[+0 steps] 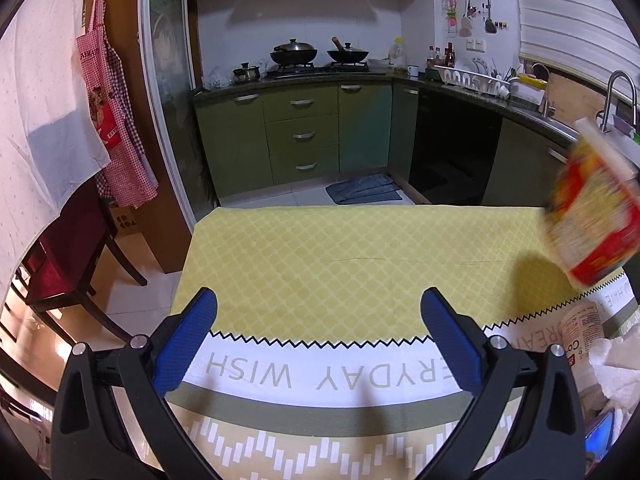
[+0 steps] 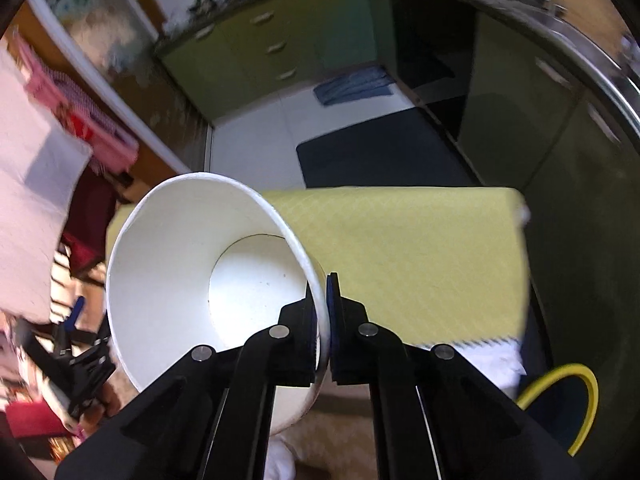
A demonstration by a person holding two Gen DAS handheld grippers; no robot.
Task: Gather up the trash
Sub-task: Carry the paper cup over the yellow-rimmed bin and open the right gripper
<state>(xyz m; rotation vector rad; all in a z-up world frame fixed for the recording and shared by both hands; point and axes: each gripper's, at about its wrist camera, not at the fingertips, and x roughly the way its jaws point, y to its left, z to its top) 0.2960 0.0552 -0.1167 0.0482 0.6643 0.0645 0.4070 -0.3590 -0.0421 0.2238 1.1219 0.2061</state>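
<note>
My right claw (image 2: 326, 320) pinches the paper noodle cup (image 2: 192, 280) by its rim, lifted off the tabletop (image 2: 420, 260) for binning; left claw (image 1: 320, 332) hangs open.

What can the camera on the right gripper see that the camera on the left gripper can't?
Only the right wrist view shows the cup's white, empty inside, the right gripper pinching its wall, and a yellow-rimmed bin. Only the left wrist view shows the cup's red and yellow outside, the open left gripper, the stove pans and a crumpled tissue. Both show the yellow tablecloth and green cabinets.
</note>
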